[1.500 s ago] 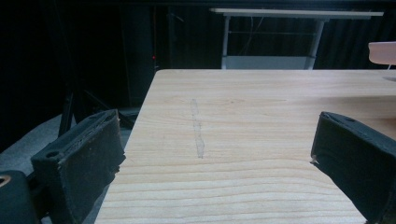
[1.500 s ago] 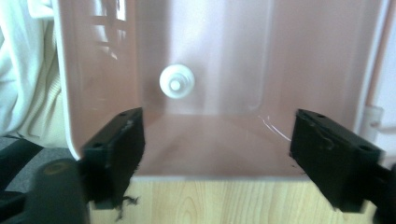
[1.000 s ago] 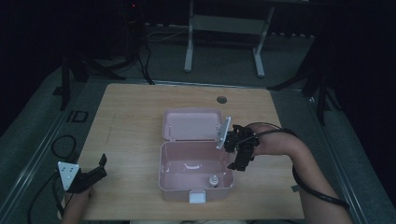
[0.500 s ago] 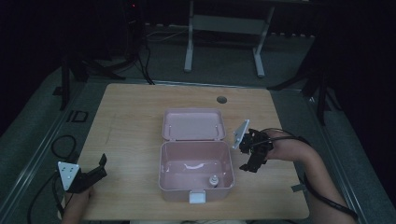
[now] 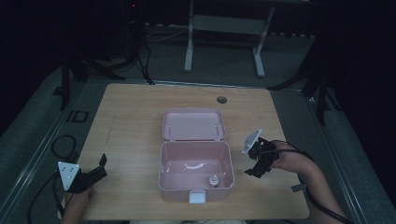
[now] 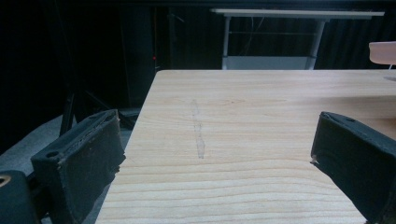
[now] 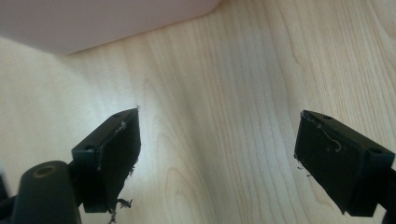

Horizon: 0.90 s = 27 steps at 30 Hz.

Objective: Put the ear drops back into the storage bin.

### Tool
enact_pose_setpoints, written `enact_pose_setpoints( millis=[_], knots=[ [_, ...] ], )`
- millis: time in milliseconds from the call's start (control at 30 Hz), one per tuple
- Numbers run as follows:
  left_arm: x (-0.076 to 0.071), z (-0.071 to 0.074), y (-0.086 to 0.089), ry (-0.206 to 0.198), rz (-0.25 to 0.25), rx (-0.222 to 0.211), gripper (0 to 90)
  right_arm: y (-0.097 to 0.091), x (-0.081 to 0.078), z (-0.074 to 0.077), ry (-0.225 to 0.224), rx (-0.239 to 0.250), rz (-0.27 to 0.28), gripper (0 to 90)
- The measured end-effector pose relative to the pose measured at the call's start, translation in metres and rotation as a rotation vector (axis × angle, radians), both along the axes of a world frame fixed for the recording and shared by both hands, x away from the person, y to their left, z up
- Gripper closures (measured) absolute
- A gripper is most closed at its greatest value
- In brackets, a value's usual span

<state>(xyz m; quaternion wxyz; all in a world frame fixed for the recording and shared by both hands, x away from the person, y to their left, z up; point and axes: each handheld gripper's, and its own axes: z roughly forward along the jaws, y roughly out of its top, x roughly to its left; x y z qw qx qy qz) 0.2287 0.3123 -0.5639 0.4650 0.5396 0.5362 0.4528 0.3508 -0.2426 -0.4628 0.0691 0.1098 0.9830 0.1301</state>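
Your right gripper [image 5: 254, 171] is just beside the right wall of the pink box [image 5: 196, 184], above the bare table [image 5: 130, 121]. It does not touch the box. Its jaws are spread wide and hold nothing. In the right gripper view you look down between them at plain wood, and a bit of the box wall shows at the top edge.

The pink box sits in the middle of the table with its lid [image 5: 194, 124] flipped open and lying flat behind it. Inside, near the front right corner, stands a small white bottle [image 5: 213, 180] (it is tiny, so you cannot tell more about it). A pale curved mark shows on the box floor too. The white latch [image 5: 196, 198] hangs at the front of the box.

Your left gripper [image 5: 100, 168] is well apart from the box, down at the near left corner of the table. Its jaws are also spread wide with nothing in them. In the left gripper view they point across the wood, and the edge of the pink box shows far off on the right.

A round hole [image 5: 222, 99] sits near the far edge of the table.
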Motion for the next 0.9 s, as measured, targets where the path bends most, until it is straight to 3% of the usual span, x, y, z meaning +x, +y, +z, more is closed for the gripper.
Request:
enact_pose_setpoints(
  millis=[133, 300, 567, 633, 733, 900],
  knots=[
    [0.0, 0.0, 0.0, 0.001, 0.0, 0.0, 2.3, -0.007, -0.002, -0.012, -0.043, 0.017, -0.034, 13.6],
    [0.0, 0.0, 0.0, 0.0, 0.0, -0.001, 2.4, -0.016, -0.001, -0.023, -0.082, 0.076, -0.107, 13.4],
    [0.0, 0.0, 0.0, -0.002, -0.002, -0.001, 2.4, -0.032, 0.006, -0.036, -0.172, 0.152, -0.308, 13.2],
    [0.0, 0.0, 0.0, -0.002, -0.002, -0.002, 2.4, -0.034, 0.007, -0.037, -0.182, 0.156, -0.328, 13.2],
    [0.0, 0.0, 0.0, -0.002, -0.002, -0.002, 2.4, -0.041, 0.008, -0.046, -0.248, 0.172, -0.408, 13.2],
    [0.0, 0.0, 0.0, -0.002, -0.002, -0.001, 2.4, -0.046, 0.007, -0.056, -0.315, 0.209, -0.501, 12.4]
  ],
)
